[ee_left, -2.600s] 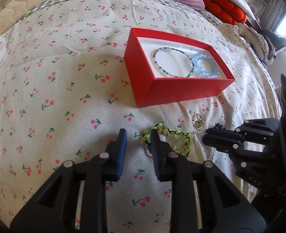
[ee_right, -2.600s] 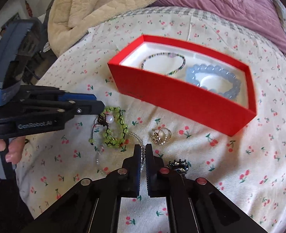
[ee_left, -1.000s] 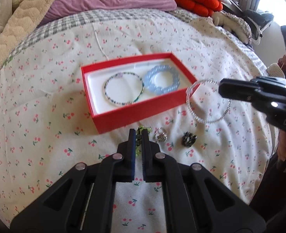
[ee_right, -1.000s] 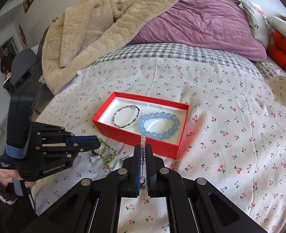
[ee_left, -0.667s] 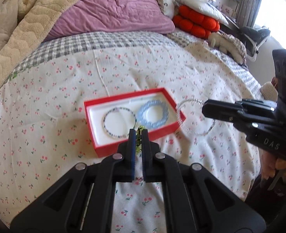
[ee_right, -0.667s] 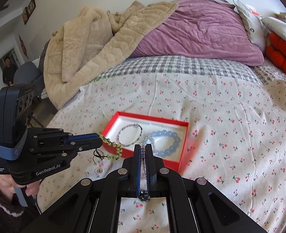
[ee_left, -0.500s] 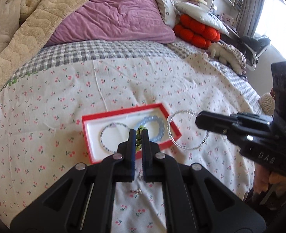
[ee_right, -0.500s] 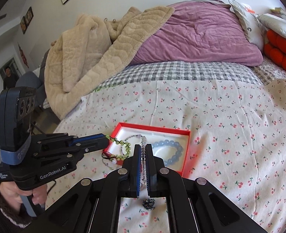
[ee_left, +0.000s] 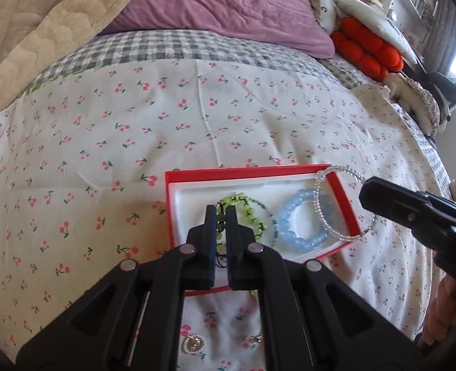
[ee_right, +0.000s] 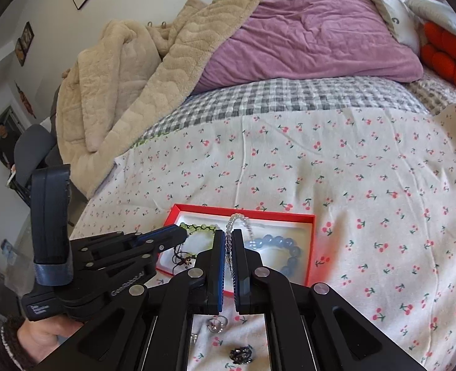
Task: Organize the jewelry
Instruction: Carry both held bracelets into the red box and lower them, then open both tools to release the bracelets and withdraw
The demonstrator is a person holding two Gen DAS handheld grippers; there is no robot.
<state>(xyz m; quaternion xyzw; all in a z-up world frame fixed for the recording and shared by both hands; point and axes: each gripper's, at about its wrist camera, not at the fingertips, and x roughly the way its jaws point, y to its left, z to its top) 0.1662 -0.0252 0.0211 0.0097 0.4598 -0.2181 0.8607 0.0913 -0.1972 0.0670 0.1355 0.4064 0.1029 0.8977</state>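
A red box (ee_left: 246,173) with a white lining lies on the cherry-print bedspread; it also shows in the right wrist view (ee_right: 312,241). A light blue bead bracelet (ee_left: 292,237) lies inside it. My left gripper (ee_left: 220,213) is shut on a green bead bracelet (ee_left: 243,207) and holds it above the box's left half. My right gripper (ee_right: 228,235) is shut on a clear bead bracelet (ee_left: 323,219) and holds it above the box's right side. The clear bracelet also shows in the right wrist view (ee_right: 238,218).
On the sheet in front of the box lie a pearl-rimmed pendant (ee_left: 192,344), a small gold piece (ee_left: 254,338), a silver ring (ee_right: 218,324) and a dark ring (ee_right: 241,354). A purple pillow (ee_right: 305,34) and a beige blanket (ee_right: 129,71) lie at the head of the bed.
Both grippers have risen from the sheet with their bracelets and moved over the red box. The green bracelet now hangs over the box's left half, the clear one over its right side.
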